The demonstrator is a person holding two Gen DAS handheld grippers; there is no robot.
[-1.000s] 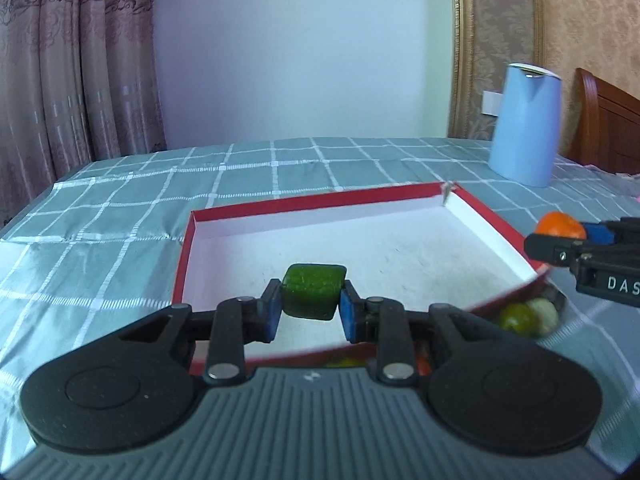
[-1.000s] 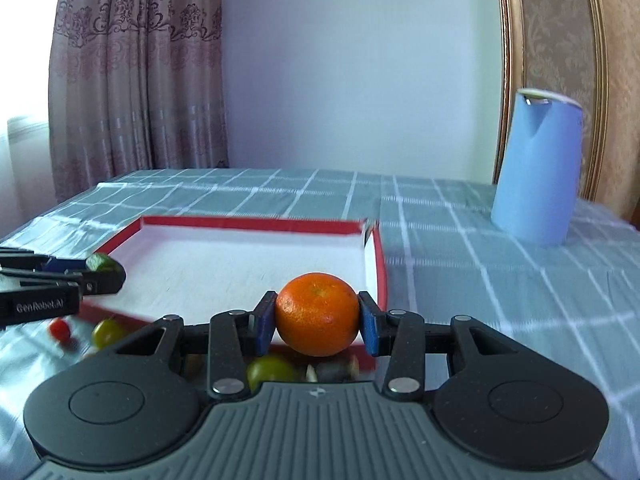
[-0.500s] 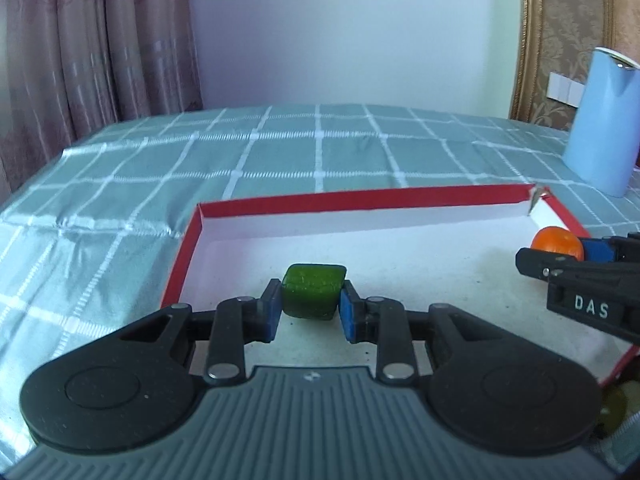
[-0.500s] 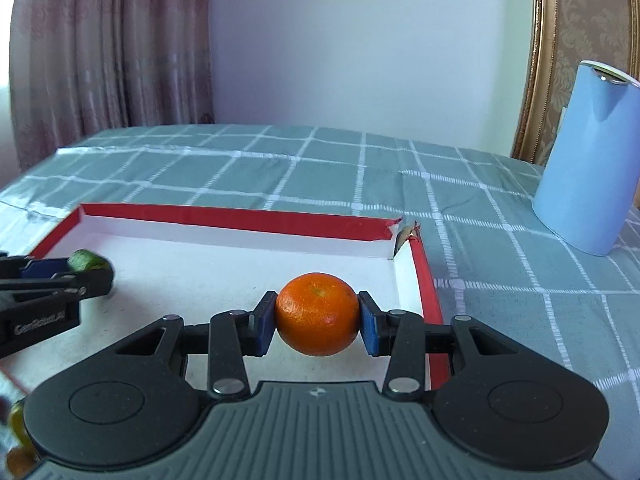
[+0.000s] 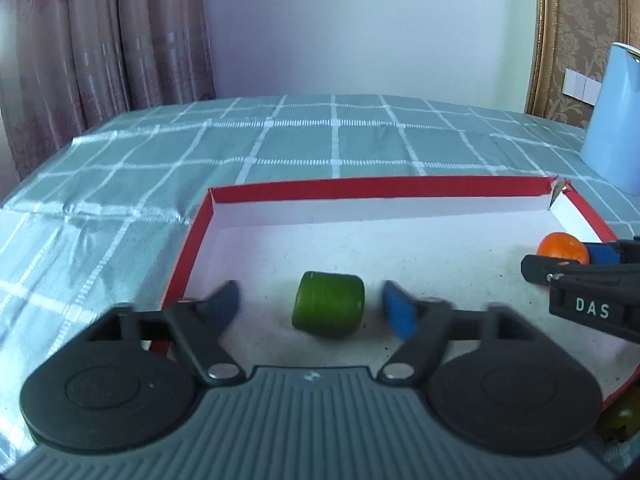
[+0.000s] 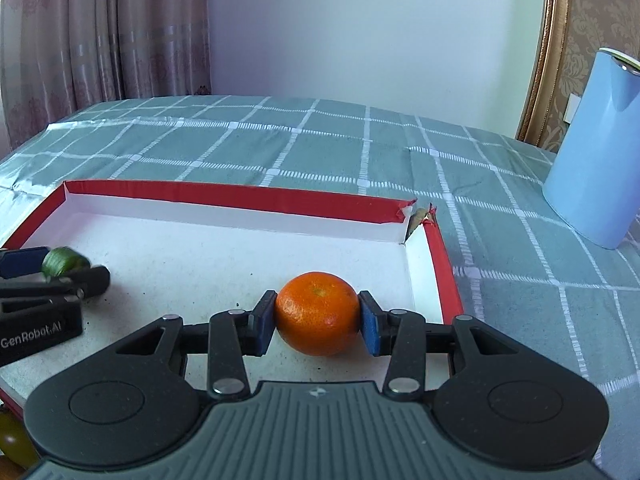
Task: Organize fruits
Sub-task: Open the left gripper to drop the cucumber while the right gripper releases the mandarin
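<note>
Left gripper (image 5: 310, 306): the fingers are springing apart right now, blurred with the motion, and the green fruit (image 5: 329, 304) sits free between them, touching neither pad. That's a release. The fruit is down on the white floor of the tray, toward its left half.

Right gripper (image 6: 318, 324): narrow and pinched on the tangerine (image 6: 317, 313), blue pads pressed to both its sides. The fruit looks to be touching or just above the tray floor, near the right wall. My read is that its drop is the next call.

Red tray (image 5: 280, 191): shallow, red rim, white inside, on the checked cloth over the bench (image 5: 280, 136). Both fruits come in well apart from each other, so neither one knocks the other.

Torn corner (image 6: 416, 216): the far right corner of the rim is split. Something round could roll that way.

Count, fruit in the tray: two, one green and one orange.

Count, fruit still outside: at least two, a yellow-green one (image 5: 622, 414) past the right near edge, another (image 6: 14, 442) by the left near corner.

Count, others: two grippers, one tray, one blue jug (image 6: 596, 148) off to the right.
</note>
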